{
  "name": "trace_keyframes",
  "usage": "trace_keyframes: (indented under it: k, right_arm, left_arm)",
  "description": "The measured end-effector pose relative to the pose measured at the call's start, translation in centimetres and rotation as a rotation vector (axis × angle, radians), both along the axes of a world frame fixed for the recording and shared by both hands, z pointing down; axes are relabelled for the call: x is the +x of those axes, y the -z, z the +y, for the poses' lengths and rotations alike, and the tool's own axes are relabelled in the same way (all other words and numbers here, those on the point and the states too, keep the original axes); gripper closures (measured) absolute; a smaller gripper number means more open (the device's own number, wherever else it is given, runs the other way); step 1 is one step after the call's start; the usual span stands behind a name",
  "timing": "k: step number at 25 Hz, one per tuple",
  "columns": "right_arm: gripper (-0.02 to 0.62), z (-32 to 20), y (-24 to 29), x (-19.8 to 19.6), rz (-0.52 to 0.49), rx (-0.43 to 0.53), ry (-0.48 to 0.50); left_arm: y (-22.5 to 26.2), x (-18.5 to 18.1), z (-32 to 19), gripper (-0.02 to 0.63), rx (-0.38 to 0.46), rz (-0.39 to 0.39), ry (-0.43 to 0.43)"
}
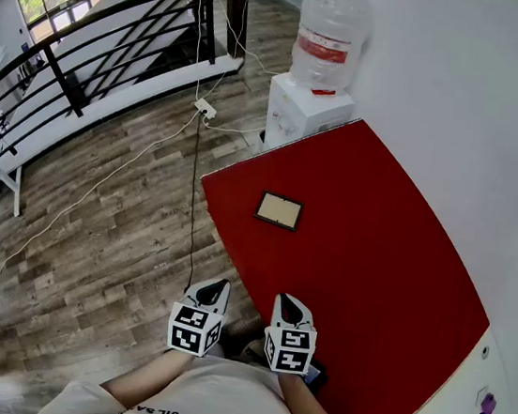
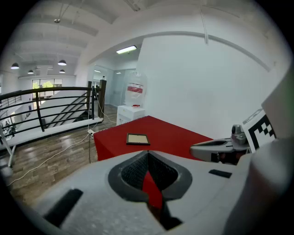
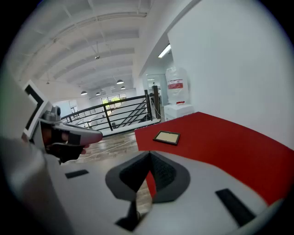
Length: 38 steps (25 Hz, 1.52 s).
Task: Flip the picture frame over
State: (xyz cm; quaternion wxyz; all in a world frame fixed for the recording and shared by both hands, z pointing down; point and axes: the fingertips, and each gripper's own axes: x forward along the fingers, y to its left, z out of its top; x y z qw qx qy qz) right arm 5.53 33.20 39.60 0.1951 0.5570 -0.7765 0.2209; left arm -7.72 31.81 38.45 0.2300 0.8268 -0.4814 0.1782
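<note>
- My left gripper (image 1: 218,290): jaws closed, nothing between. Held just off red table's (image 1: 374,264) near-left edge, above floor, nose tilted down.
- My right gripper (image 1: 286,302): jaws closed, empty. Just beside left one, over table's near edge.
- Small rectangular picture frame (image 1: 279,211), dark border, tan panel: lying flat on red tabletop toward far-left corner, well apart from both my grippers.
- White water dispenser (image 1: 302,112) with clear bottle: beyond table's far corner, by white wall.
- Black metal railing (image 1: 102,34), wood-plank floor (image 1: 113,239): to left.
</note>
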Motion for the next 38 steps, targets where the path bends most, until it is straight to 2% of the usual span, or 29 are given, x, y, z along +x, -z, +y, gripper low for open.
trace_keyframes:
  k: [6, 11, 21, 27, 38]
  right_arm:
    - [0.591, -0.3, -0.6, 1.1, 0.004, -0.019, -0.001]
    - [0.591, -2.2, -1.0, 0.9, 0.011, -0.023, -0.013]
    - [0.591, -10.0, -1.8, 0.3, 0.018, -0.040, -0.120]
    - [0.591, -15.1, -1.4, -0.9, 0.020, -0.037, -0.190]
    - [0.590, -19.3, -0.7, -2.0, 0.050, -0.047, -0.246]
  left_arm:
    - [0.1, 0.1, -0.9, 0.600, 0.003, 0.010, 0.043]
    - [-0.4, -0.2, -3.2, 0.600, -0.001, 0.020, 0.042]
    - [-1.1, -0.1, -12.6, 0.600, -0.008, 0.018, -0.078]
    - [-0.7, -1.5, -18.5, 0.600, -0.006, 0.023, -0.129]
    - [-0.8, -2.4, -22.7, 0.601, -0.029, 0.045, -0.185]
